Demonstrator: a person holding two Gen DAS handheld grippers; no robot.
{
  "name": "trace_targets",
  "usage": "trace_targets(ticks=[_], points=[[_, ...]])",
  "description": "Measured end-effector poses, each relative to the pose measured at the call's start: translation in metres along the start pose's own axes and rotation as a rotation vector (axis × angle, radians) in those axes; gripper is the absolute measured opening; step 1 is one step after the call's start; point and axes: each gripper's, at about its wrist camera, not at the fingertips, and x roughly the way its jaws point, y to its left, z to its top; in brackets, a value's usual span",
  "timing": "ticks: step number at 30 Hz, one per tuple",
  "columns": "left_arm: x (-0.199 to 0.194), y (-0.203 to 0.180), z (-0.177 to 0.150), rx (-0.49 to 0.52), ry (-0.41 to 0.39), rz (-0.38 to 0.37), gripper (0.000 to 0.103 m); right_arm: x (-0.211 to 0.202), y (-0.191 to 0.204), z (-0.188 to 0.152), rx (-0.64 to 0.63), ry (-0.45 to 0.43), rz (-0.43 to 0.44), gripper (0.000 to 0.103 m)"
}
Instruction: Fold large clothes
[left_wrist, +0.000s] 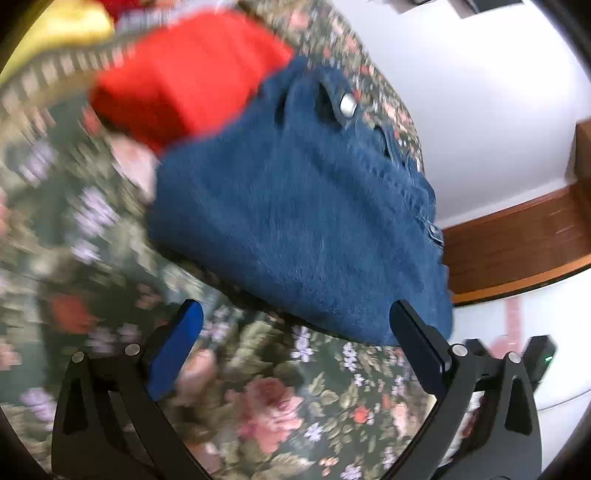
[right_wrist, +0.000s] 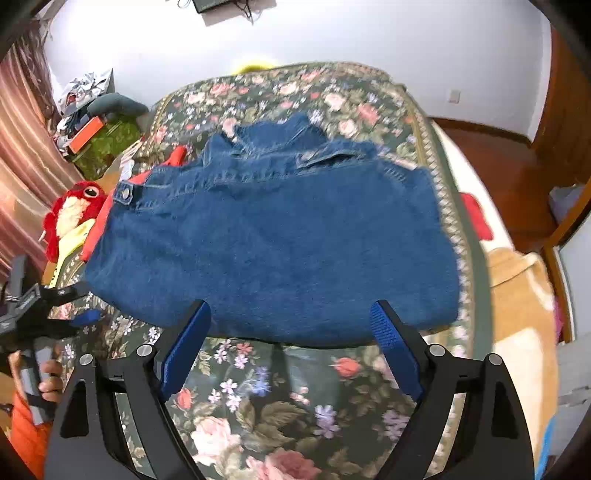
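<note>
Okay, denim jacket (right_wrist: 273, 236) lies folded flat on the flowered bedspread (right_wrist: 258, 398), collar end at the far side, its near hem just ahead of both grippers. Right gripper (right_wrist: 291, 325) is spread wide, blue pads either side of the hem, holding nothing; fingertips overlap the jacket edge in the right wrist view, contact cannot be told. Left gripper (left_wrist: 295, 321) is also spread wide and empty, one tip over the bedspread, the other at the jacket's near corner (left_wrist: 417, 325). Left wrist view is motion-blurred. Jacket (left_wrist: 295, 221) in that view shows a metal snap button (left_wrist: 348, 104) on a tab near the top. A red garment (left_wrist: 188, 74) lies beside the jacket at its far left, partly under it. Right wrist view also shows the left gripper (right_wrist: 79, 304) at the left edge, held by a hand (right_wrist: 51, 380). A red plush toy (right_wrist: 74, 210) sits off the bedspread's left side. Wooden floor (right_wrist: 495, 162) to the right.
</note>
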Motion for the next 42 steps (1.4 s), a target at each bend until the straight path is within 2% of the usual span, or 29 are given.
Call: trace_targets(ticks=[3, 6, 10, 12, 15, 17, 18, 19, 20, 25, 32, 34, 37, 39, 42], points=[[0.018, 0.015, 0.006, -0.084, 0.011, -0.089, 0.101, 0.014, 0.003, -0.001, 0.005, 0.024, 0.02, 0.086], [0.024, 0.025, 0.02, -0.129, -0.062, -0.172, 0.093, 0.027, 0.003, -0.002, 0.012, 0.044, 0.028, 0.086], [0.032, 0.031, 0.036, -0.176, -0.136, -0.212, 0.088, 0.041, 0.0, -0.002, 0.028, 0.073, 0.038, 0.086], [0.036, 0.029, 0.04, -0.179, -0.165, -0.192, 0.082, 0.041, -0.001, -0.002, 0.03, 0.07, 0.037, 0.086], [0.041, 0.025, 0.042, -0.175, -0.199, -0.129, 0.062, 0.04, 0.0, -0.002, 0.038, 0.072, 0.03, 0.086], [0.041, 0.023, 0.041, -0.196, -0.228, -0.129, 0.045, 0.038, 0.0, -0.002, 0.042, 0.075, 0.025, 0.086], [0.033, 0.024, 0.039, -0.202, -0.262, -0.136, 0.04, 0.037, 0.001, -0.001, 0.044, 0.078, 0.024, 0.086], [0.023, 0.02, 0.04, -0.187, -0.297, -0.151, 0.03, 0.034, 0.002, -0.001, 0.047, 0.081, 0.025, 0.086], [0.013, 0.012, 0.04, -0.155, -0.328, -0.152, 0.025, 0.033, 0.002, 0.0, 0.049, 0.084, 0.026, 0.086], [-0.029, -0.055, 0.036, 0.084, -0.408, -0.088, 0.021, 0.006, 0.013, 0.009, 0.034, 0.06, 0.033, 0.086], [-0.11, -0.146, 0.019, 0.371, -0.573, -0.164, 0.021, -0.023, 0.046, 0.023, -0.02, -0.012, 0.065, 0.086], [-0.13, -0.156, 0.017, 0.409, -0.602, -0.169, 0.021, -0.02, 0.062, 0.025, -0.051, -0.019, 0.086, 0.086], [-0.14, -0.163, 0.021, 0.449, -0.624, -0.115, 0.021, -0.001, 0.084, 0.025, -0.077, 0.004, 0.122, 0.086], [-0.137, -0.162, 0.025, 0.46, -0.61, -0.053, 0.021, 0.018, 0.096, 0.021, -0.082, 0.038, 0.149, 0.086], [-0.129, -0.149, 0.016, 0.435, -0.589, -0.022, 0.021, 0.054, 0.112, 0.011, -0.094, 0.132, 0.208, 0.086]])
